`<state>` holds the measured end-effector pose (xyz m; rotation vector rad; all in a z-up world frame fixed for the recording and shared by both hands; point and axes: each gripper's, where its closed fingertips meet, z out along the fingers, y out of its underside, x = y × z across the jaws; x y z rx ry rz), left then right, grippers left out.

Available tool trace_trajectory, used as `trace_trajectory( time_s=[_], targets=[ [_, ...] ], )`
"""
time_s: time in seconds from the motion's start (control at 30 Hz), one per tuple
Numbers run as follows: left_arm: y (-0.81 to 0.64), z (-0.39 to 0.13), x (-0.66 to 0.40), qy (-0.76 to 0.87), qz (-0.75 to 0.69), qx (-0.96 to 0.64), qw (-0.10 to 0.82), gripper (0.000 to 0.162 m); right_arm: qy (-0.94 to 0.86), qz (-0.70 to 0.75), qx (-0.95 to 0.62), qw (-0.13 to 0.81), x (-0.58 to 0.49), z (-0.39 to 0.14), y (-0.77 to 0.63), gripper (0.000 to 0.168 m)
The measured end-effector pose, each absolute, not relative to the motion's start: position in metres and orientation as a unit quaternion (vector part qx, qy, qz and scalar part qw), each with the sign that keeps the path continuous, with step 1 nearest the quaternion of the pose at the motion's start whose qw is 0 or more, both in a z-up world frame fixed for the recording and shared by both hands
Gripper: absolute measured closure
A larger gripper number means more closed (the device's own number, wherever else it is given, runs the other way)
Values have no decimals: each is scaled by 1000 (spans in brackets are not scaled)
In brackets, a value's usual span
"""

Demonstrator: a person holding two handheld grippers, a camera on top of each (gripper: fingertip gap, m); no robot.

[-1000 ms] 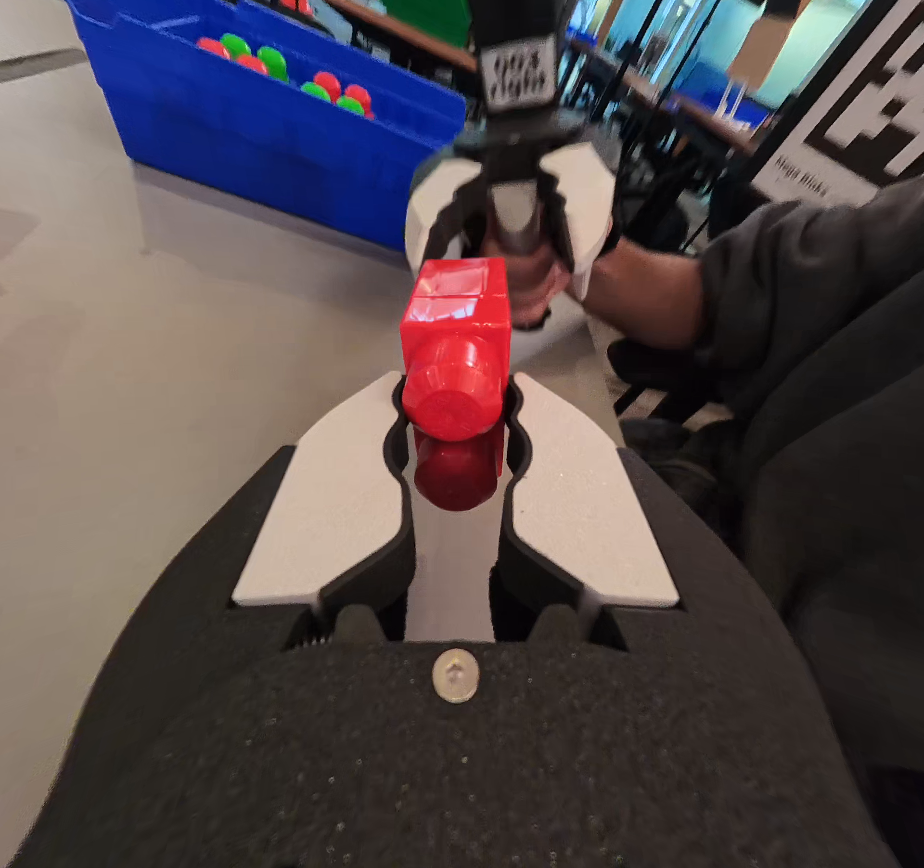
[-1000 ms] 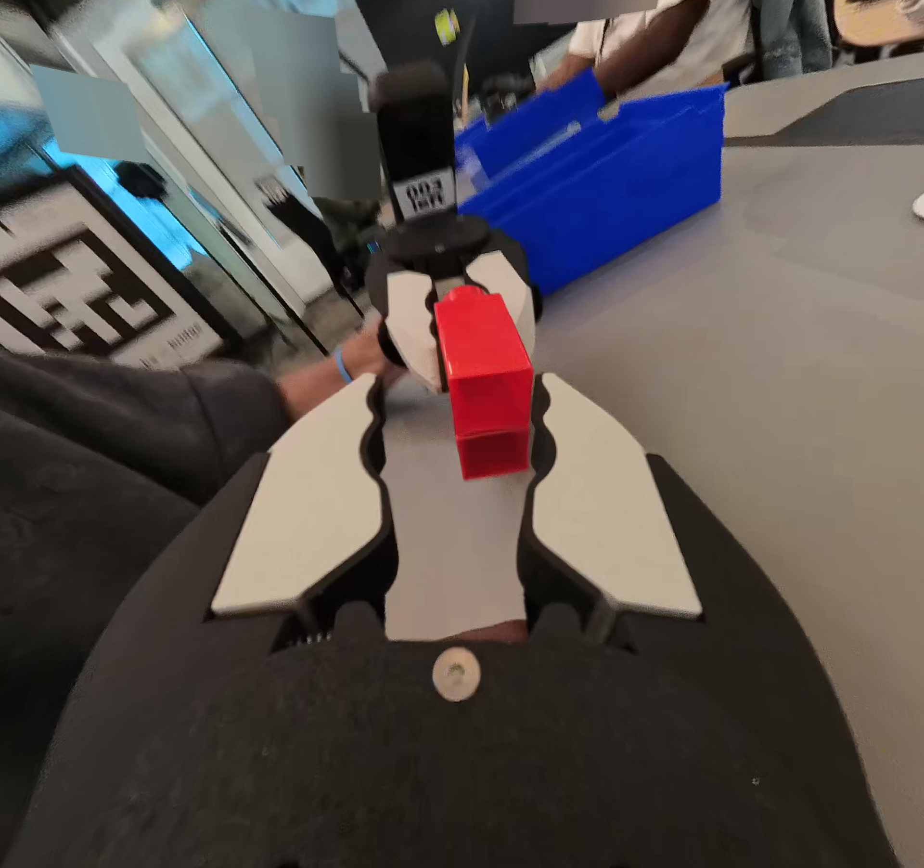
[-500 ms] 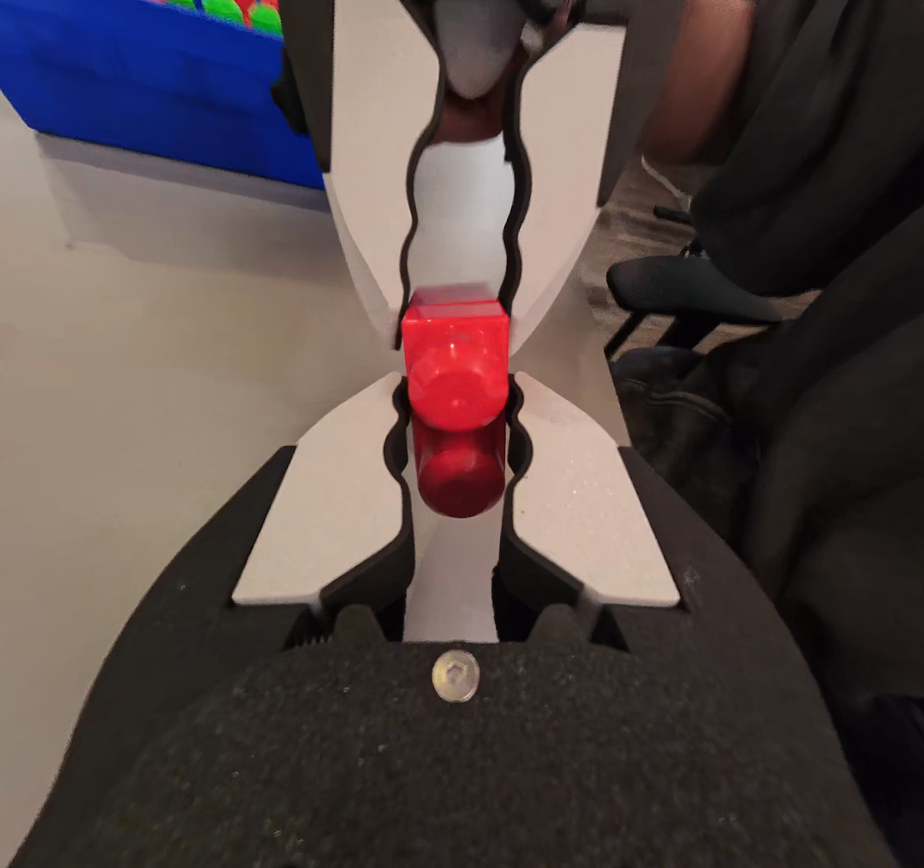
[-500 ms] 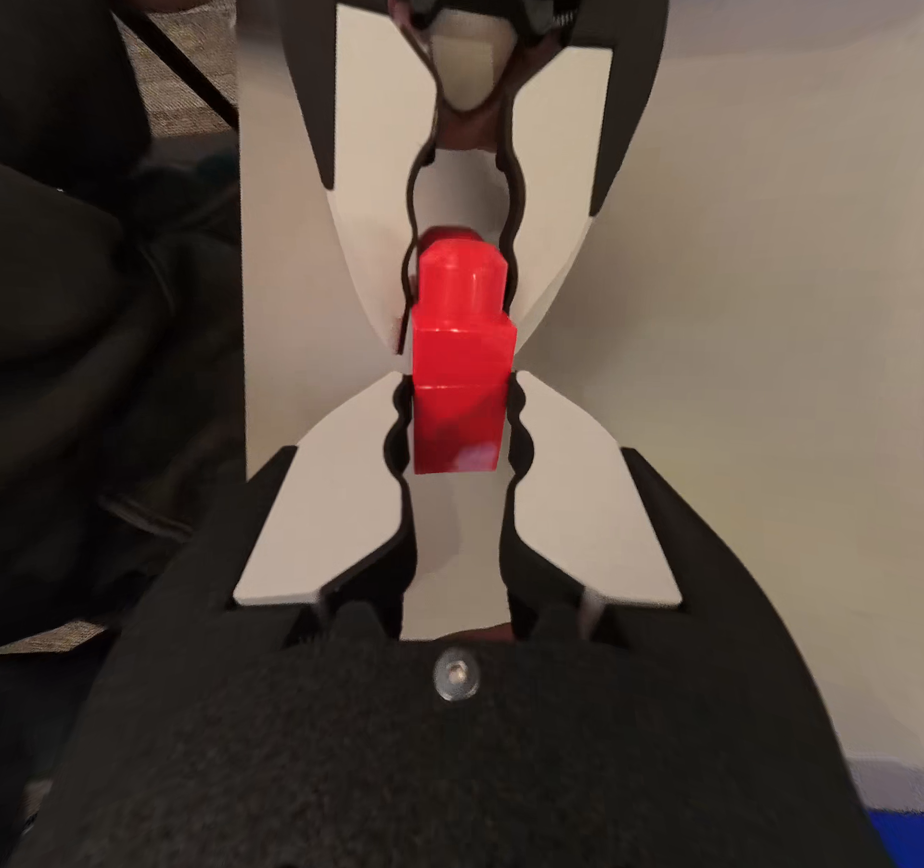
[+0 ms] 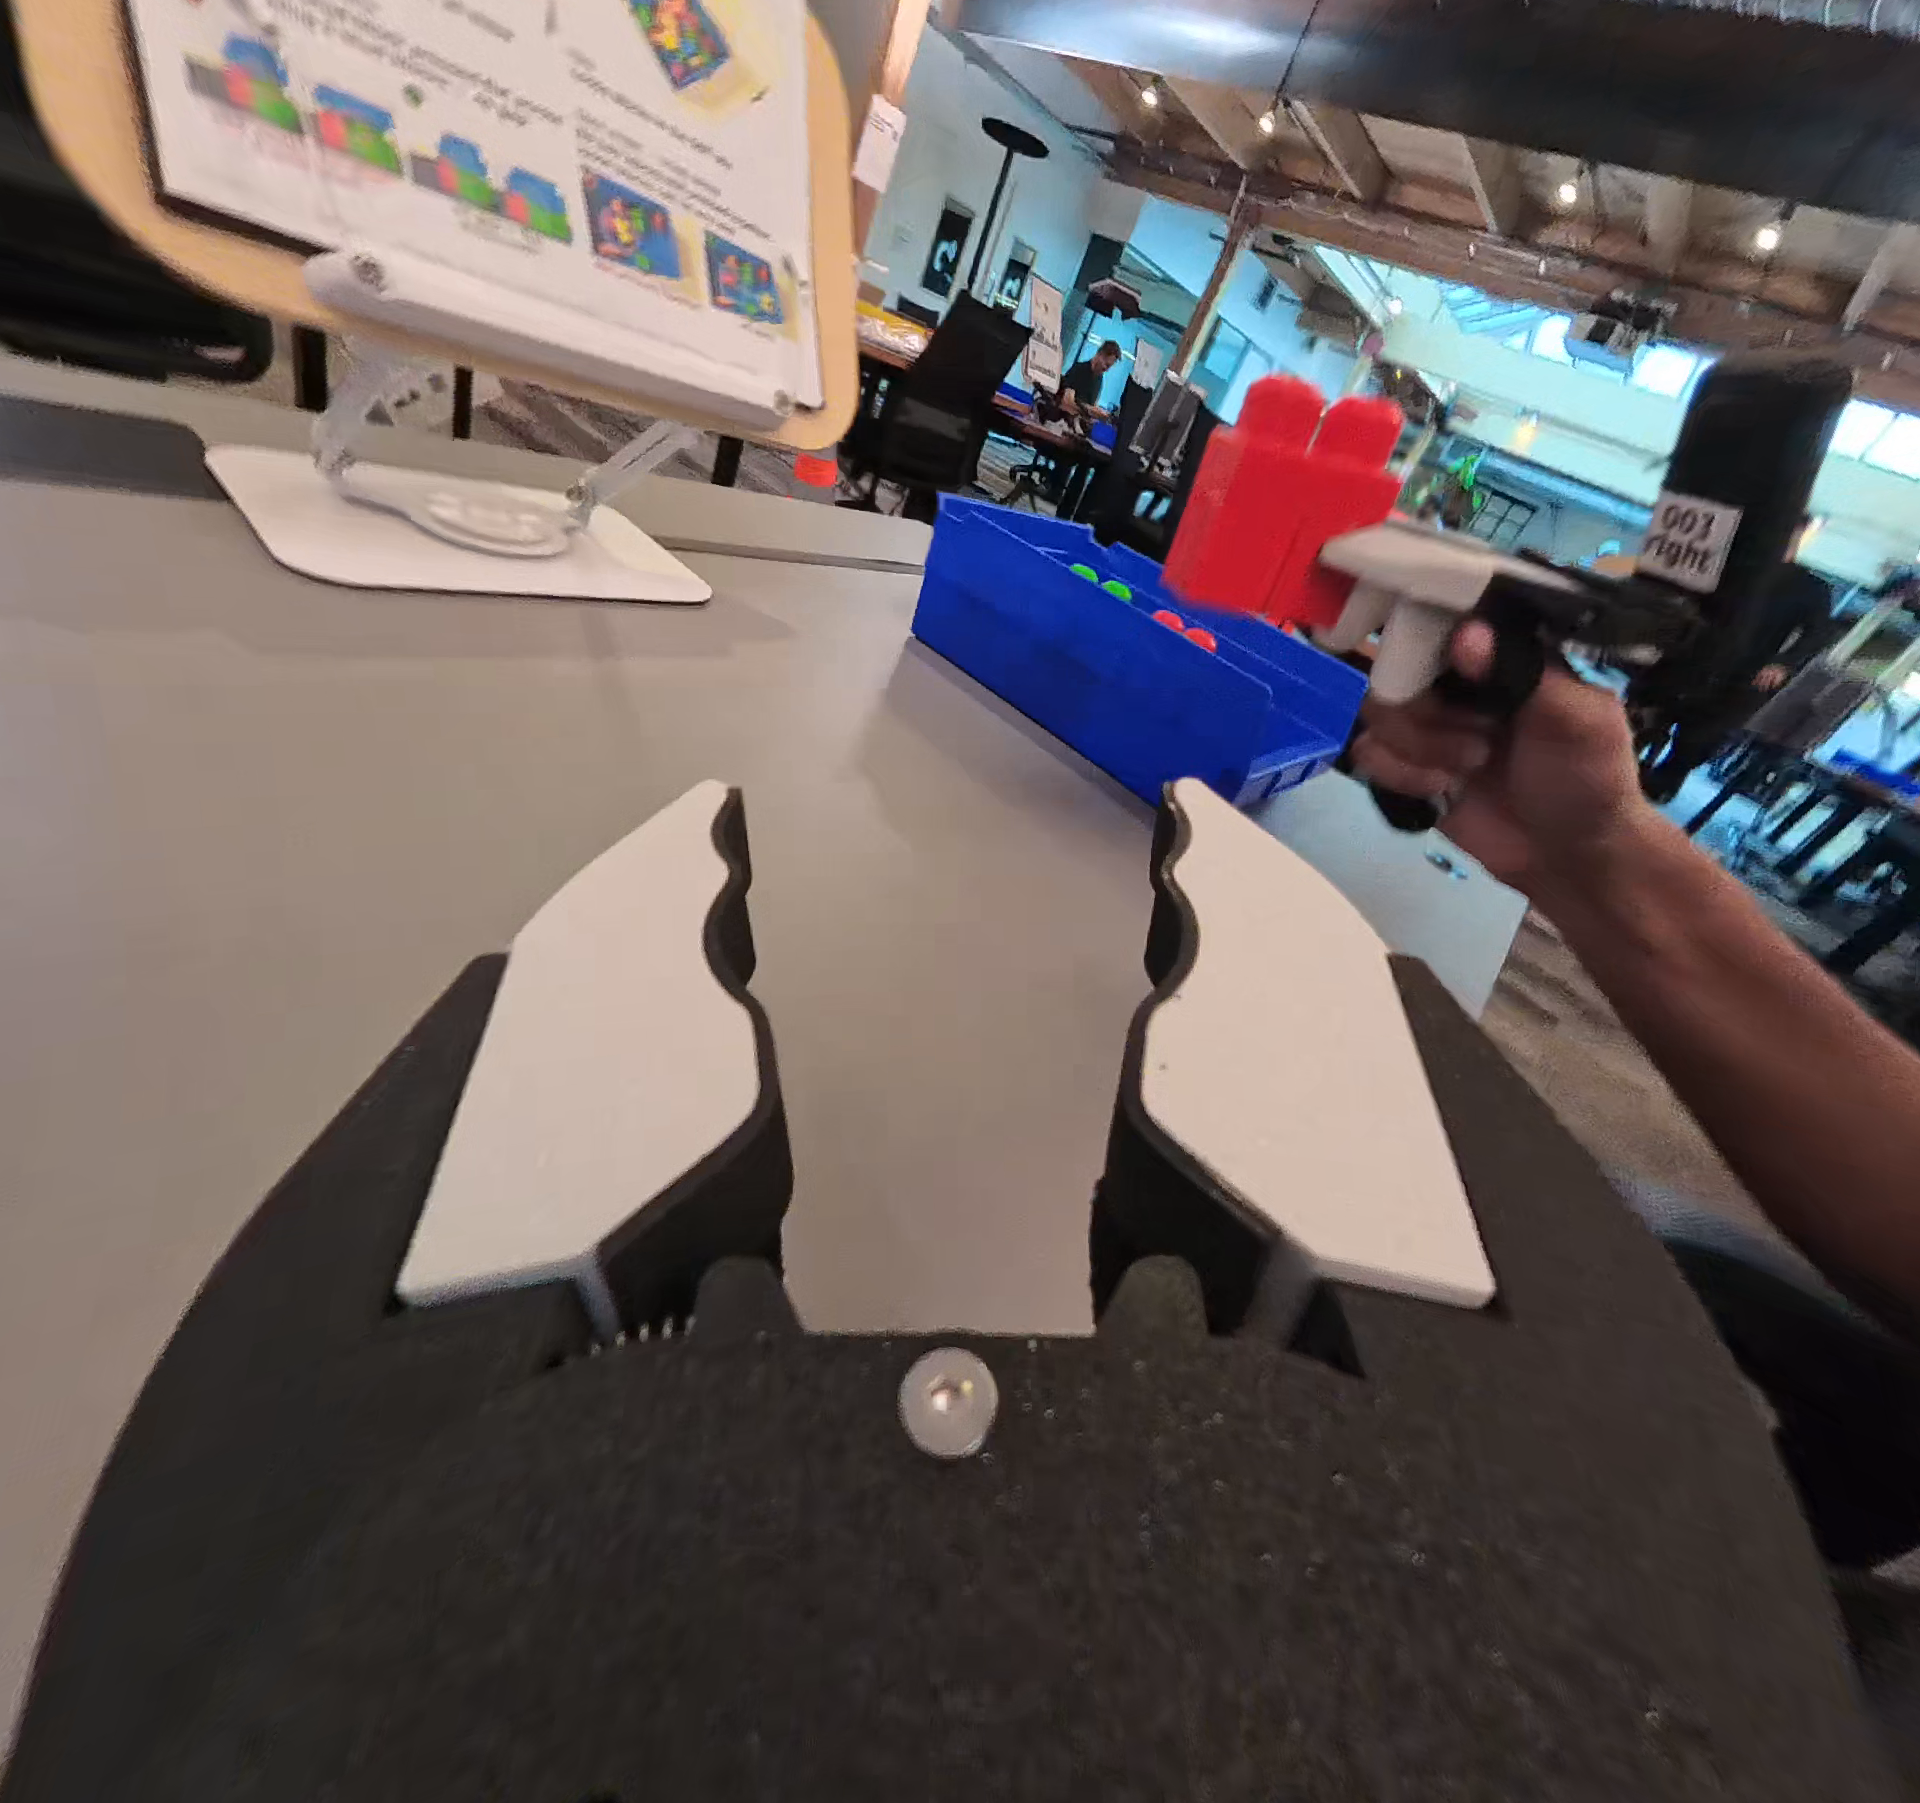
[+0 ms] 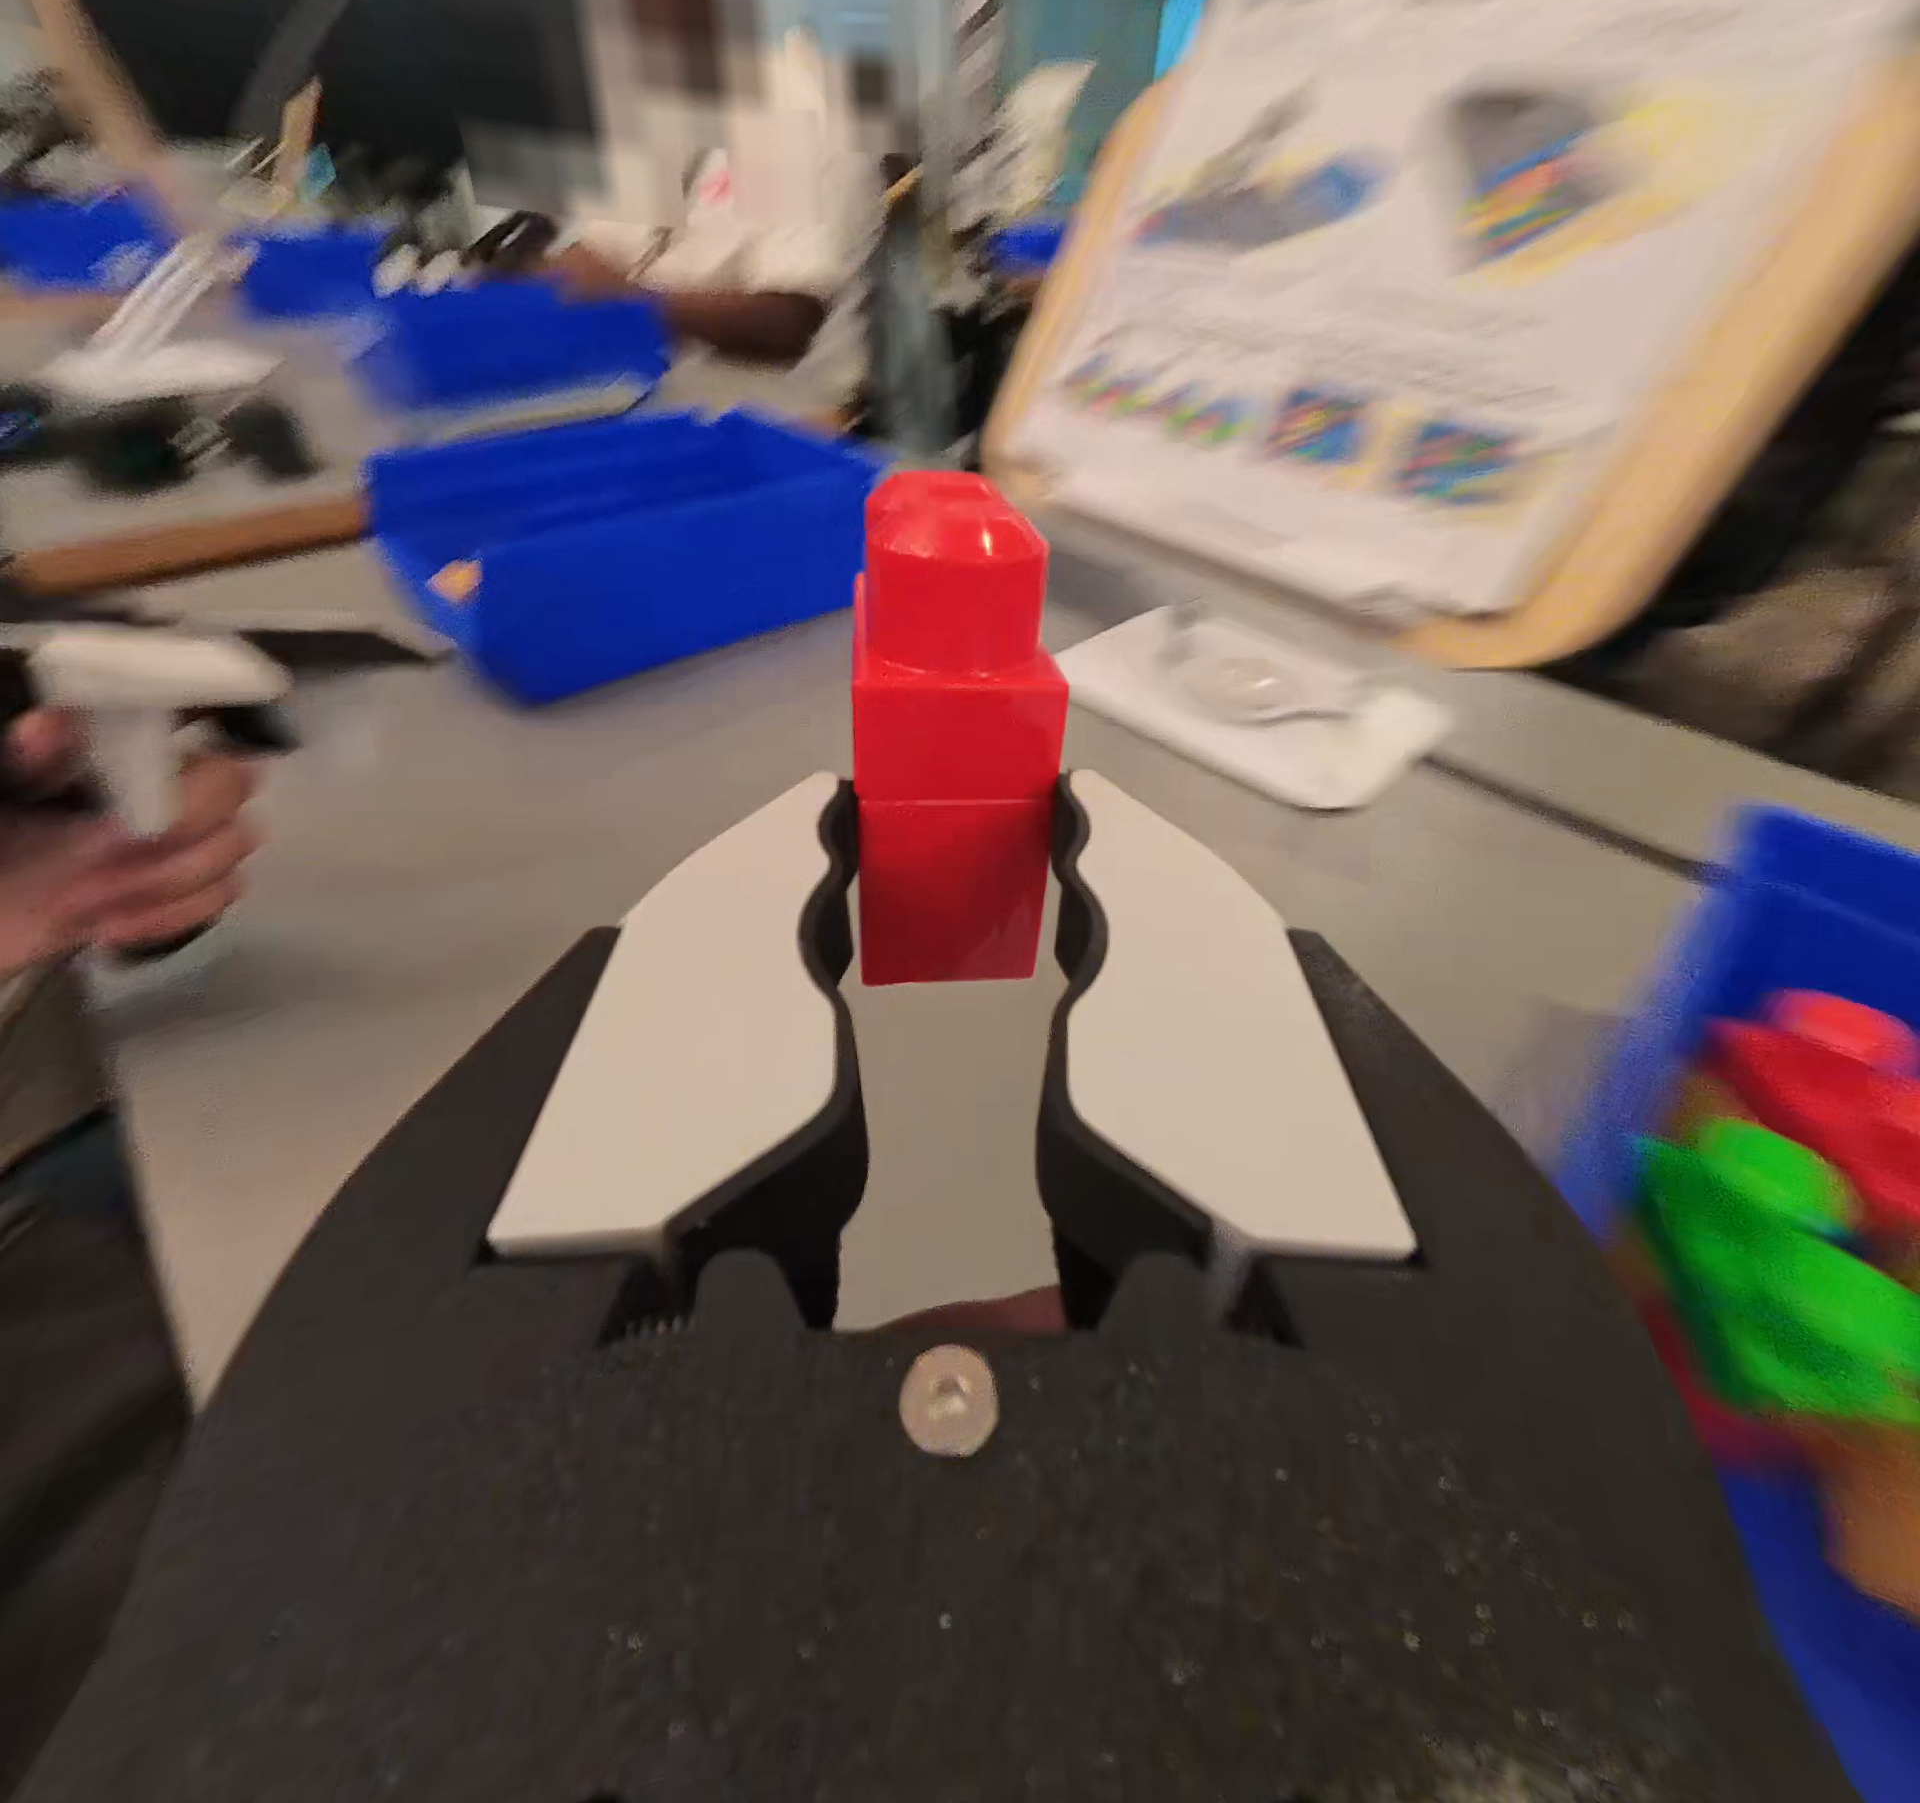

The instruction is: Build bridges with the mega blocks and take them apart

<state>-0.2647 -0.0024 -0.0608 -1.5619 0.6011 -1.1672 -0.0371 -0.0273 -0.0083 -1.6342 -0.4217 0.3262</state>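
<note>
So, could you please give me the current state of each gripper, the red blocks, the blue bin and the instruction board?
left gripper: open, empty, over the table.
right gripper: shut on the red blocks, held in the air.
red blocks: two joined in a stack, studs up, gripped at the lower one.
blue bin: on the table, open-topped, holding red and green blocks.
instruction board: propped tilted on its white stand.

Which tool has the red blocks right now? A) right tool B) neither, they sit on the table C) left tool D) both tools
A: the right tool is shut on the red blocks, held off the grey table, while the left tool is open with only tabletop between its fingers.
</note>
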Motion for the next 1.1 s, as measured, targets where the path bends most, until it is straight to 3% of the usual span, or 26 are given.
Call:
trace_trajectory(
  time_s=[0.1, 0.17, 0.3, 0.53, 1.1],
  targets=[
    [-19, -52, -253, 299, -476, -637, 528, 88, -103, 53, -723, 681, 67, 10, -57, 133],
    [-30, -52, -244, 320, -488, -634, 508, 88, -62, -18, -769, 636, 142, -9, -68, 133],
    [-42, -58, -230, 337, -505, -632, 482, 90, 29, -26, -838, 544, 216, -60, -69, 133],
    [-48, -67, -219, 366, -508, -631, 457, 94, 71, -75, -902, 419, 244, -108, -53, 133],
    [-52, -84, -219, 374, -515, -643, 426, 96, 92, -75, -945, 304, 246, -141, -50, 132]
  ],
)
